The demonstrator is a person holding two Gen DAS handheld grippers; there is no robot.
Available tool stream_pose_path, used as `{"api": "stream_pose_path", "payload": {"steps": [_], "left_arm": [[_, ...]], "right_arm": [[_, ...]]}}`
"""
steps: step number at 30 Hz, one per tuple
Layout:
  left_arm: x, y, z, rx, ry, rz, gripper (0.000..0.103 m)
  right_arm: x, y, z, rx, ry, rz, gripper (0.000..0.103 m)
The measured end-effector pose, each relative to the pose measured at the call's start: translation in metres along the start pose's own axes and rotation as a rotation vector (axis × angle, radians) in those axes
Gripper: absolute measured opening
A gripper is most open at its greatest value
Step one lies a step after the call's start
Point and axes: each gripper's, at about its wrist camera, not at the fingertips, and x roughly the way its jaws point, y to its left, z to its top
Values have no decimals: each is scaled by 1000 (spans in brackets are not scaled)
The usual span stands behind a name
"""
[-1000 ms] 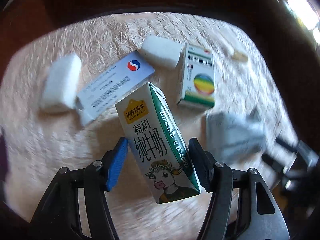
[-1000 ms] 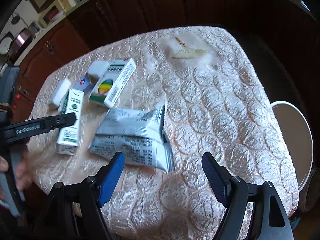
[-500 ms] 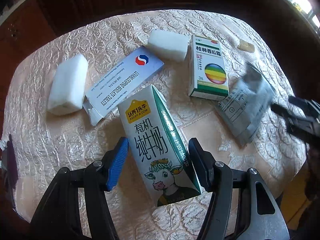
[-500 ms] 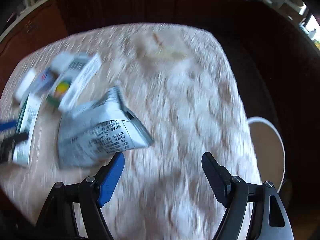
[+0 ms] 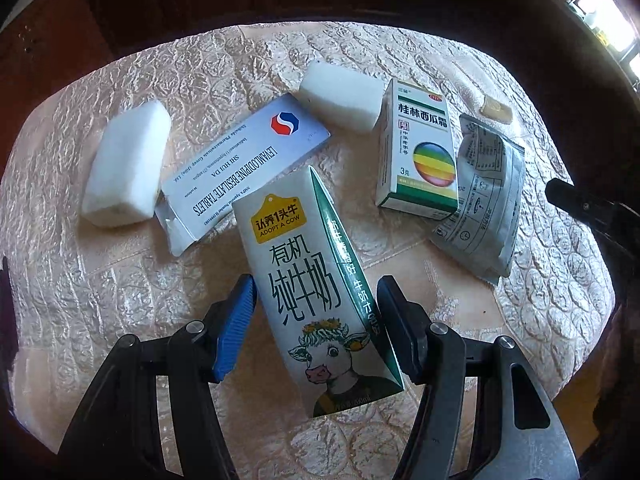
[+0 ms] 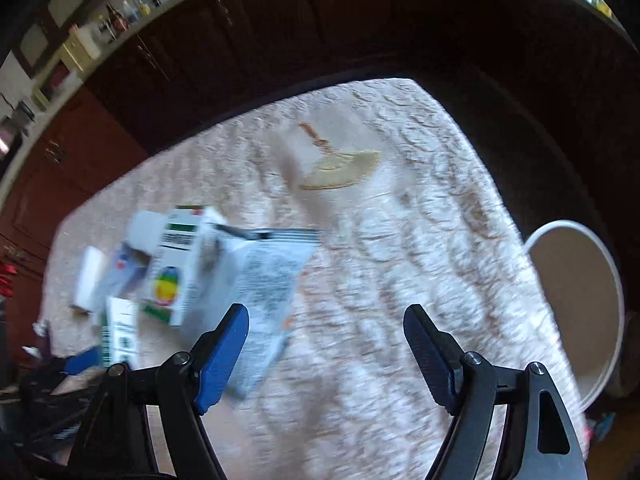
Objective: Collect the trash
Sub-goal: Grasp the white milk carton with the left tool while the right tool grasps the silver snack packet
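Left wrist view: left gripper (image 5: 316, 320) sits low centre, its blue pad on the left and black pad on the right flanking a milk carton (image 5: 316, 280). Carton stands tilted between the fingers, cow print at the bottom, top corner toward frame centre. Black pad touches the carton's green side; a thin gap seems to show at the blue pad, so whether it is actually pinched I cannot tell. Just above-left of the carton lies a flat tablet box (image 5: 240, 168), end flap open. Left of that, a white foam block (image 5: 128, 168); a second white block (image 5: 340, 94) upper centre. Right of centre stands a green-and-white medicine box (image 5: 420, 152) with a rainbow circle, and a crumpled grey pouch (image 5: 484, 184) leans against its right side. Small tan scrap (image 5: 496, 110) in the upper right. All rest on a table covered in cream embossed tablecloth (image 5: 120, 280). Dark tip of the other tool at right edge.

Right wrist view, motion-blurred: right gripper (image 6: 326, 344) low centre, jaws spread wide and having just been opening, nothing between the pads, only cloth behind. Grey pouch (image 6: 256, 280) lies partly behind the blue left finger, blurred. Medicine box (image 6: 176, 276), tablet box and blocks smear at centre left, carton (image 6: 120, 332) lower left. Yellowish wrapper (image 6: 340, 164) upper centre. White bin (image 6: 576, 300) at the right edge, beside the table. Dark wooden cabinets (image 6: 240, 40) across the top.
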Motion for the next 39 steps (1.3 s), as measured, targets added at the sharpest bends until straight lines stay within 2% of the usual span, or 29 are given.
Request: {"api": "stream_pose_path", "payload": {"steps": [2,9,12,14,17,19,21,23,25,26,31,33,35,37,39], "left_arm": [[0,0,0,-2,-2,1,61],[-2,5,-1,-21,10,-23,61],[-8,9,-1,-17,-2,-25,61],[-9,10,-1,-18,0,-24,61],[-8,9,-1,-14,2,-22,61],[-5,7,0,-20,7,-21,61],[-2,4,0,-27,15,-26,62],[-1,2,0,-31,14,-19,62],[1,1,0,-42,15,-11,62],[2,0,0,-47,13,-10,62],[10,-1,-4,-51,27,3,62],[12,1,-7,-59,23,-3,57],[10,2,-9,-57,16,-20,57],[4,-1,-12,-40,6,-27,57],[-9,-7,-14,-11,-26,-29,56]], "right_arm": [[4,11,-1,22,8,36,87],[48,39,4,72,36,47,87],[61,46,3,-8,72,19,69],[57,42,5,-41,90,45,60],[48,38,7,-158,160,75,57],[43,37,7,-241,170,12,56],[39,34,9,-281,167,-53,56],[37,31,10,-251,166,-27,59],[34,30,4,-201,161,14,77],[31,29,1,-185,152,17,80],[30,34,-22,-102,84,-9,80],[35,34,-31,-79,90,-10,80],[36,30,-35,-83,89,19,73],[29,30,-38,-96,79,50,52],[14,25,-39,-111,64,56,49]]}}
